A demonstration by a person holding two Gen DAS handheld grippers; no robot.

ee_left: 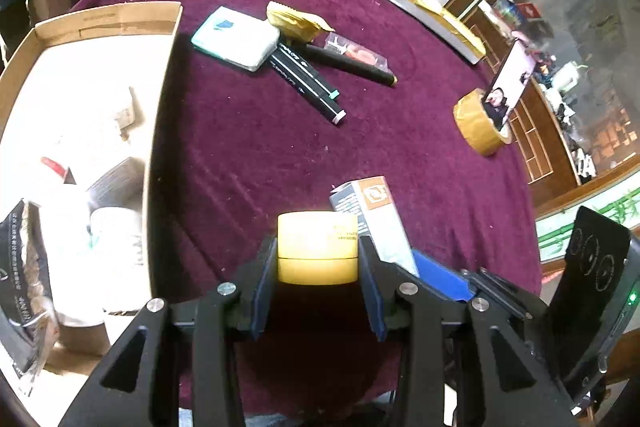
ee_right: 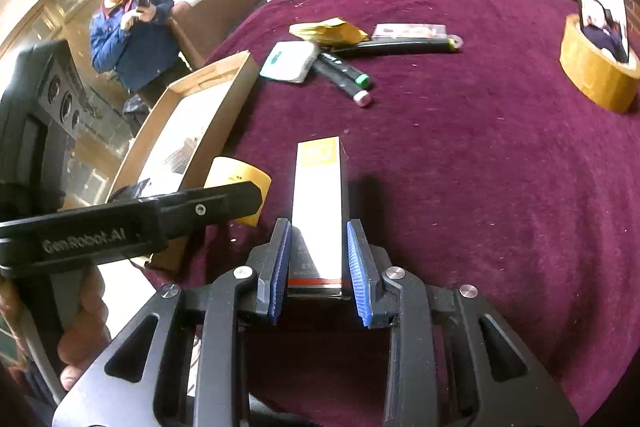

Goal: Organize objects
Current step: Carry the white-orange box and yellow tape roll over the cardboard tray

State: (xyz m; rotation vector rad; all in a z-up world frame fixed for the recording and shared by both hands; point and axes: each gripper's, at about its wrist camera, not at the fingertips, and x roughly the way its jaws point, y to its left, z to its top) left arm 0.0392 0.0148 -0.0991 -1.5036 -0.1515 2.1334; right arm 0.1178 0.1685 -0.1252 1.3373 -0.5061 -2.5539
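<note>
Your left gripper (ee_left: 318,259) clamps the squat yellow round jar (ee_left: 317,247); the open brown cardboard box (ee_left: 108,23) lies at nine to ten o'clock, just beside it, so the left hand looks nearer. Your right gripper (ee_right: 316,263) grips the tall white-and-orange carton (ee_right: 318,211) by its base, long axis pointing to twelve o'clock over the maroon tablecloth (ee_right: 460,167).

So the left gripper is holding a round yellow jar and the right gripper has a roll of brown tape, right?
Not quite. The left gripper does hold the round yellow jar, but the right gripper holds a tall white and orange carton, as the right wrist view shows. The roll of brown tape sits on the maroon tablecloth.
</note>
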